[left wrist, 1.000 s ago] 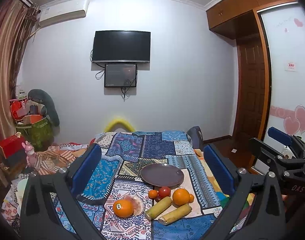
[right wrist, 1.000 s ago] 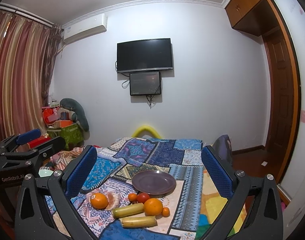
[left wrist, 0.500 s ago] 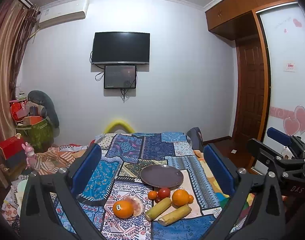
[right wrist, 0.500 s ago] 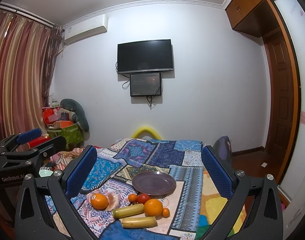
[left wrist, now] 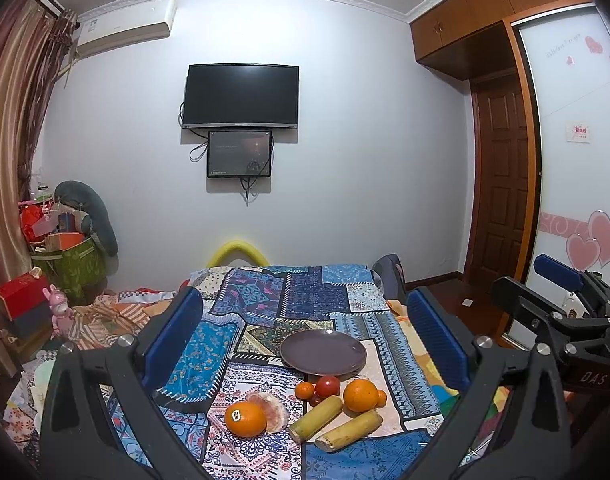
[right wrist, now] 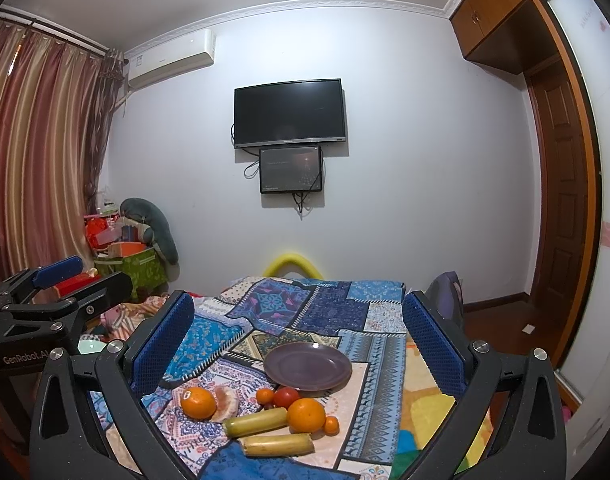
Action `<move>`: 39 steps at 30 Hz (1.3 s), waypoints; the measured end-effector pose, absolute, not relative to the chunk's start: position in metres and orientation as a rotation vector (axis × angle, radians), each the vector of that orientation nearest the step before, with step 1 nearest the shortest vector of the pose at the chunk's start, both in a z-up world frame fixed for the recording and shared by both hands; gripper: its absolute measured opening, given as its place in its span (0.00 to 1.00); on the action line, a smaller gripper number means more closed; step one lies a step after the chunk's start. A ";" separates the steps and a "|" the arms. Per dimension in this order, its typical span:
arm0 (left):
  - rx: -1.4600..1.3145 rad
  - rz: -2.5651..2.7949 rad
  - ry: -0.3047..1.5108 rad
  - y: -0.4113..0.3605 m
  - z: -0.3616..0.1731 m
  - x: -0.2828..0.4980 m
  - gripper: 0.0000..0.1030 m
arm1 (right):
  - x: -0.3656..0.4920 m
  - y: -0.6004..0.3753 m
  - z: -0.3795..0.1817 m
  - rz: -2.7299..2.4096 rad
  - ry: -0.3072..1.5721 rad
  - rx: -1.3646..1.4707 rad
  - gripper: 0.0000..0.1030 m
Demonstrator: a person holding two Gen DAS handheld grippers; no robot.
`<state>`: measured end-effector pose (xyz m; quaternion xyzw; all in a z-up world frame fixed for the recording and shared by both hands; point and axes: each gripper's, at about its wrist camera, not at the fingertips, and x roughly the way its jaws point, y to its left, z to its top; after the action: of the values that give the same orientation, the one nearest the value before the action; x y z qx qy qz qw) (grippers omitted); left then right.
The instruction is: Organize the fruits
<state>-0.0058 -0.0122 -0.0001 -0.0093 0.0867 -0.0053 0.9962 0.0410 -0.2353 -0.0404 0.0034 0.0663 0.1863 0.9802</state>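
Observation:
A dark purple plate [left wrist: 323,351] [right wrist: 307,366] lies on the patchwork cloth. In front of it sit a stickered orange [left wrist: 245,418] [right wrist: 198,402] beside a peeled fruit [left wrist: 272,413] [right wrist: 227,399], a second orange [left wrist: 360,395] [right wrist: 306,415], a red tomato [left wrist: 327,385] [right wrist: 286,397], small tangerines [left wrist: 304,390] [right wrist: 331,425] and two yellow-green cane pieces [left wrist: 316,413] [right wrist: 278,444]. My left gripper [left wrist: 305,340] and right gripper [right wrist: 299,336] both hover open above and short of the fruit, holding nothing.
The patchwork cloth [left wrist: 301,304] covers a bed-like surface running toward the white wall. Boxes and a green bag [left wrist: 71,268] pile up on the left floor. A wooden door [left wrist: 505,184] and wardrobe stand at the right. The other gripper [left wrist: 565,320] shows at the right edge.
Both views have tilted very slightly, with the scene shifting down a touch. Fruit, plate and finger spacing are unchanged.

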 end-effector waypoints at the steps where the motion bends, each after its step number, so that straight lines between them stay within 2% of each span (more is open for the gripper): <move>1: -0.019 -0.012 0.175 -0.012 0.000 -0.006 1.00 | 0.041 -0.235 -0.041 0.375 0.134 0.007 1.00; 13: -0.010 0.007 0.227 -0.002 -0.018 0.013 1.00 | 0.058 -0.232 -0.051 0.380 0.205 0.002 1.00; 24: -0.002 0.067 0.471 0.038 -0.087 0.070 1.00 | 0.113 -0.221 -0.121 0.374 0.462 -0.036 1.00; 30: -0.046 0.063 0.619 0.062 -0.134 0.102 1.00 | 0.145 -0.212 -0.168 0.394 0.679 -0.014 1.00; 37: -0.098 0.068 0.780 0.082 -0.185 0.132 0.87 | 0.163 -0.192 -0.210 0.398 0.847 -0.035 1.00; 39: -0.120 0.062 0.811 0.087 -0.196 0.137 0.87 | 0.170 -0.188 -0.219 0.402 0.882 -0.032 1.00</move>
<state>0.1373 0.0868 -0.1961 -0.0582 0.3942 0.0303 0.9167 0.1697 -0.1882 -0.2188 -0.0153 0.4238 0.1932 0.8848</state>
